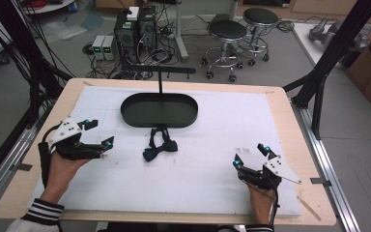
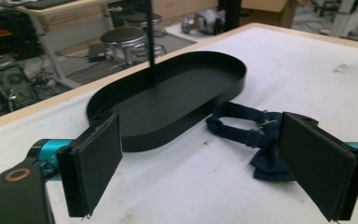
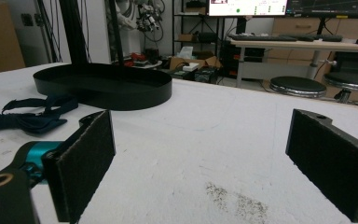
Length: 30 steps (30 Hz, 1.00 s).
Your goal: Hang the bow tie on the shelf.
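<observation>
At the near edge of the table, a person's two hands each hold a gripper over a white mat (image 1: pixel 198 179). The left gripper (image 1: pixel 96 133) sits at the left side of the mat, its jaws spread wide with nothing between them; its grey three-cornered plate faces up and a black cable trails back along the forearm toward a striped sleeve (image 1: pixel 43 212). The right gripper (image 1: pixel 251 155) rests at the right side, well apart from the left one, and its jaws also stand wide and hold nothing.

Between the two grippers and a little farther out lies a dark navy bow tie (image 1: pixel 158 145), crumpled on the mat with its strap looped toward the tray. In the left gripper view the bow tie (image 2: pixel 256 135) lies just beyond the open jaws, nearer the jaw on that view's right, and touches neither. In the right gripper view the bow tie (image 3: pixel 23 116) shows off to the left, well apart from the jaws, and a patch of dark specks (image 3: pixel 235 198) marks the mat between the pads.

Just behind the bow tie stands a black oval tray (image 1: pixel 135 113), empty, with a thin black post (image 1: pixel 160 82) rising at its far side and carrying a crossbar.

Beyond the table are two round stools (image 1: pixel 227 31) and computer towers (image 1: pixel 135 26) amid tangled cables on the floor.
</observation>
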{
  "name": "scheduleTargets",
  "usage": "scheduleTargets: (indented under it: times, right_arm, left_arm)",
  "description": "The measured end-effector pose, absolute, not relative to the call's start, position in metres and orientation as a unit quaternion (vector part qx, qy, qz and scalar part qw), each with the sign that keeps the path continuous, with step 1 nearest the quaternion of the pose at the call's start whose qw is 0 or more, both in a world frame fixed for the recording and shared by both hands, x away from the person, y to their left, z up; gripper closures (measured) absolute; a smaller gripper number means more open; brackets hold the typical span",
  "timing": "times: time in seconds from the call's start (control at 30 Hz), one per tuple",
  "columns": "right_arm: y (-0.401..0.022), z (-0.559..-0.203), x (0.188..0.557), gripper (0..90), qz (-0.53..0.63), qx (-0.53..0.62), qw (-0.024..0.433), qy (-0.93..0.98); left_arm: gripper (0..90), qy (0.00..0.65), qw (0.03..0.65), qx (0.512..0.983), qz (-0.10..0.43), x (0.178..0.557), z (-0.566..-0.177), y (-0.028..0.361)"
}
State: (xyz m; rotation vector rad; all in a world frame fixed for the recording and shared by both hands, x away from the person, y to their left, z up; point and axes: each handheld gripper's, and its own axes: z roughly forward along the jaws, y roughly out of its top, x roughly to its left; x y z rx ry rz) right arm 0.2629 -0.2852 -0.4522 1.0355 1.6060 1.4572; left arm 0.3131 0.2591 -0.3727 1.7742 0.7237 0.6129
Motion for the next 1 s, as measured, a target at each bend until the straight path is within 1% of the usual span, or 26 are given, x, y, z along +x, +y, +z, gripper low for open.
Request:
scheduleTargets:
  times: [0.13, 0.37, 0.83, 1.0]
  right_arm:
    - [-0.285, -0.452, 0.263, 7.1, 0.565, 0.402, 0.361, 0.623]
    - [-0.285, -0.452, 0.263, 7.1, 0.566, 0.402, 0.361, 0.623]
    - [-0.285, -0.452, 0.263, 7.1, 0.565, 0.401, 0.361, 0.624]
    - [-0.285, -0.452, 0.263, 7.1, 0.565, 0.401, 0.361, 0.624]
  left_arm:
    - [14.7, 0.284, 0.527, 0.762, 0.246, 0.318, -0.367, 0.242]
    - [14.7, 0.28, 0.514, 0.777, 0.232, 0.325, -0.364, 0.222]
    - [15.0, 0.244, 0.456, 0.835, 0.19, 0.334, -0.366, 0.175]
    - [16.1, 0.236, 0.457, 0.838, 0.185, 0.335, -0.369, 0.164]
